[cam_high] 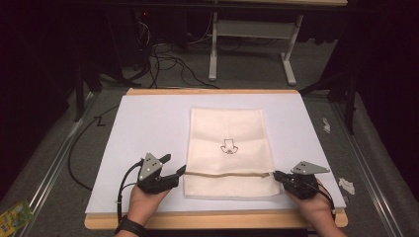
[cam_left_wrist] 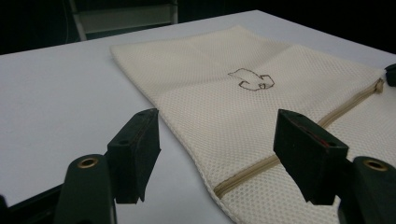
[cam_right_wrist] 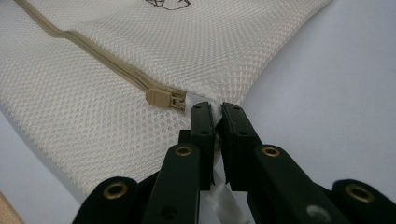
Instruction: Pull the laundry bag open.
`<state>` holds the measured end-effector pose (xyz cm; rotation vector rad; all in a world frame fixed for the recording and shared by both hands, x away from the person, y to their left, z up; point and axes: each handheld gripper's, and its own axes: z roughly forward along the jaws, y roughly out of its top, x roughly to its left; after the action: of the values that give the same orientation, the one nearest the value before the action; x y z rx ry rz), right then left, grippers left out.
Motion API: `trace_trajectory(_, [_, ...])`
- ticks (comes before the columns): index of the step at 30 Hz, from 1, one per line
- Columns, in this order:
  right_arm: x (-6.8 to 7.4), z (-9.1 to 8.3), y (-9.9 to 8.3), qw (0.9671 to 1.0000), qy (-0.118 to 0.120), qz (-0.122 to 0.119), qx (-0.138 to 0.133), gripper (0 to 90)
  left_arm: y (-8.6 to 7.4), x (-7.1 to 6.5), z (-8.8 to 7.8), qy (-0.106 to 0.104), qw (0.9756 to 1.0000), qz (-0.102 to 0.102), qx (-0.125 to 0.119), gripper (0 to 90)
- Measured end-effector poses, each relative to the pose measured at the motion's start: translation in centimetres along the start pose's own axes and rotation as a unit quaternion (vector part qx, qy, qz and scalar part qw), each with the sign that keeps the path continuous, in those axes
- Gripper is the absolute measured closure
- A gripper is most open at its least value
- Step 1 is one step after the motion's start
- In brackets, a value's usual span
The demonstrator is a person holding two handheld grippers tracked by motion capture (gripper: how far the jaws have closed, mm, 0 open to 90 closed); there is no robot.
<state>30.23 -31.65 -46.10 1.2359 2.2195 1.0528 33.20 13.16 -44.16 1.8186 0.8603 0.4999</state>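
A cream mesh bag [cam_high: 230, 143] lies flat on the white board, with a small dark drawing [cam_high: 228, 146] at its middle. A tan zipper [cam_high: 227, 174] runs across it near the front edge. My left gripper [cam_high: 175, 163] is open at the zipper's left end; in the left gripper view its jaws [cam_left_wrist: 217, 119] straddle the bag's corner [cam_left_wrist: 224, 186] without touching it. My right gripper [cam_high: 276, 174] is at the zipper's right end. In the right gripper view it [cam_right_wrist: 215, 109] is shut on the bag's edge, on a white tab just beside the zipper pull [cam_right_wrist: 163, 99].
The white board [cam_high: 148, 128] rests on a wooden table whose front edge [cam_high: 212, 219] is near the hands. White scraps [cam_high: 346, 185] lie to the right of the board and a yellow-green packet [cam_high: 15, 215] at the lower left. Cables [cam_high: 163, 61] and a white frame [cam_high: 252, 29] are behind.
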Motion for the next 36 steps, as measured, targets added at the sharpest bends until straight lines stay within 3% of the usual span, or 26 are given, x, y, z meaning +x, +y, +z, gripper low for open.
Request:
trace_trajectory(4, [0.3,-0.3,0.2,0.9999,-0.002,-0.010,-0.007,85.8,-0.1,-0.6,0.4,-0.011,0.9999,0.002,-0.002,32.3])
trace_trajectory(12, [0.2,-0.5,0.4,0.9997,0.004,-0.015,-0.018,85.7,0.3,-2.7,2.1,-0.050,0.9983,0.010,0.028,33.3])
trace_trajectory(18, [0.1,-0.7,0.5,0.9995,0.010,-0.015,-0.024,85.8,1.0,-5.5,3.8,-0.086,0.9944,0.035,0.050,37.6])
trace_trajectory(19, [0.0,-0.7,0.6,0.9994,0.012,-0.018,-0.026,85.8,1.3,-6.3,4.3,-0.102,0.9926,0.038,0.052,39.2])
trace_trajectory(26, [0.1,-0.8,0.7,0.9992,0.010,-0.011,-0.036,85.8,1.9,-8.4,6.0,-0.120,0.9895,0.054,0.060,38.9])
trace_trajectory(36, [0.1,-0.9,0.8,0.9992,0.016,-0.012,-0.036,85.7,2.8,-10.7,9.1,-0.145,0.9870,0.044,0.054,41.5])
